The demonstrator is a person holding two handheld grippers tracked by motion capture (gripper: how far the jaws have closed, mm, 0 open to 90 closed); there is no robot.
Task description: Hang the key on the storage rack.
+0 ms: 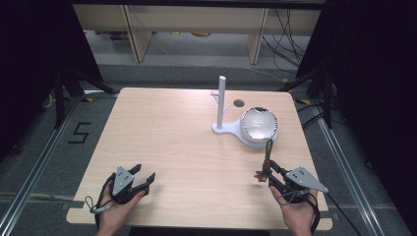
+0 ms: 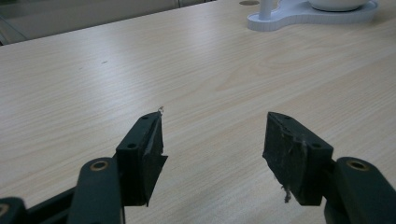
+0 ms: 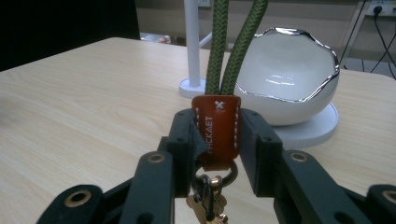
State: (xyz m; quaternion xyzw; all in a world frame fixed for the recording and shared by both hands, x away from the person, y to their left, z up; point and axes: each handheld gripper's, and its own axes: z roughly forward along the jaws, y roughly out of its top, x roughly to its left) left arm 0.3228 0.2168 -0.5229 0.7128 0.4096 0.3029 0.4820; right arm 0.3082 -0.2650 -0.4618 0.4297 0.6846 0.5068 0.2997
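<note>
My right gripper [image 1: 268, 170] hovers near the table's front right, shut on a keychain's orange leather tab [image 3: 217, 125]. The keychain's green cord loop [image 3: 231, 46] stands up from the tab, toward the bowl. A metal ring and brassy keys [image 3: 208, 198] hang below the jaws. Just beyond it, a white eggshell-shaped bowl [image 1: 258, 124] with a jagged silver rim sits on a white stand [image 1: 221, 130]. The stand has an upright pole [image 1: 222, 101] bearing a small side hook. My left gripper [image 1: 144, 173] rests open at the front left, with nothing between its fingers [image 2: 149, 149].
The light wooden table [image 1: 167, 137] has a round cable hole [image 1: 239, 103] behind the stand. The stand's base [image 2: 299, 14] lies far ahead in the left gripper view. Black frames and cables flank the table, and wooden shelving stands behind.
</note>
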